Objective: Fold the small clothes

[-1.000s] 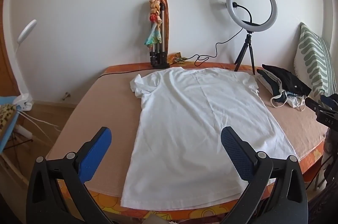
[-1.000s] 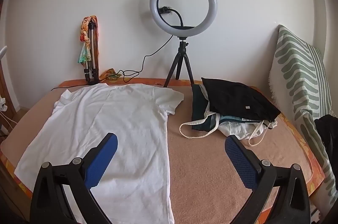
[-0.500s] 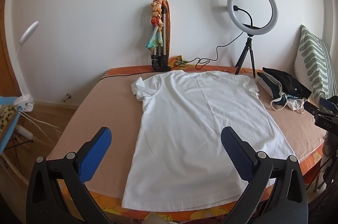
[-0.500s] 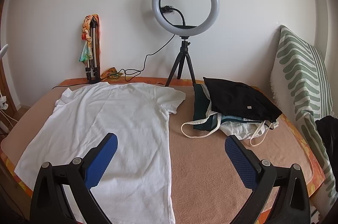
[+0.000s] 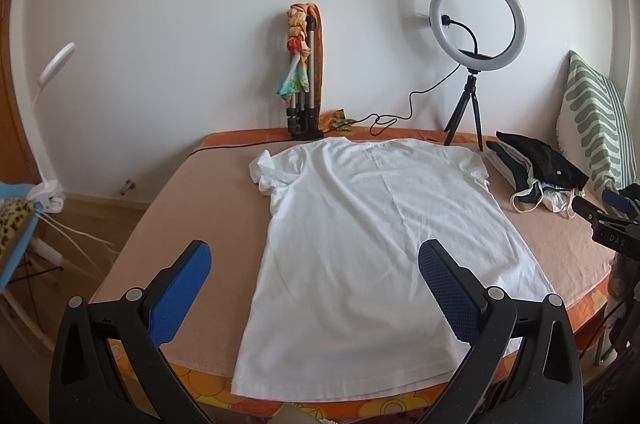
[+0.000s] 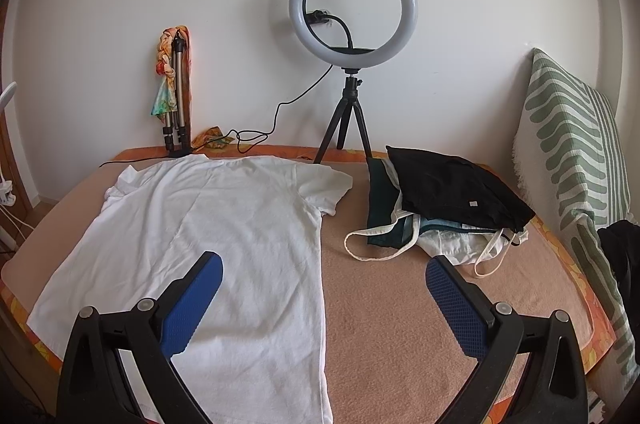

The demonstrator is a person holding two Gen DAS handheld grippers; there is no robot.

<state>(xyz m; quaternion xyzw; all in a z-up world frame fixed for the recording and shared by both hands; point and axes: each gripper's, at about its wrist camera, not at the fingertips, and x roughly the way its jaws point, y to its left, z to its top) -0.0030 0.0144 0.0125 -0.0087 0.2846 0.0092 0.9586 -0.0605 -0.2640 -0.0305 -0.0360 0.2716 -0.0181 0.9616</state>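
Note:
A white T-shirt [image 5: 372,236] lies flat on the tan-covered bed [image 5: 200,192], collar toward the wall, hem at the near edge. Its left sleeve is bunched up. It also shows in the right wrist view [image 6: 224,232]. My left gripper [image 5: 314,268] is open and empty, held above the shirt's hem end. My right gripper [image 6: 324,284] is open and empty, held above the shirt's right edge and the bare cover. The right gripper also shows at the right edge of the left wrist view [image 5: 612,224].
A pile of dark and white clothes [image 6: 444,208] lies at the back right of the bed. A ring light on a tripod [image 6: 352,24] and a folded tripod with a colourful cloth [image 6: 176,92] stand against the wall. A striped pillow [image 6: 576,152] leans at the right.
Both grippers have drawn back and up a little, so the shirt and ring light sit slightly lower and smaller in view. The shirt has not moved. Both jaws stay open.

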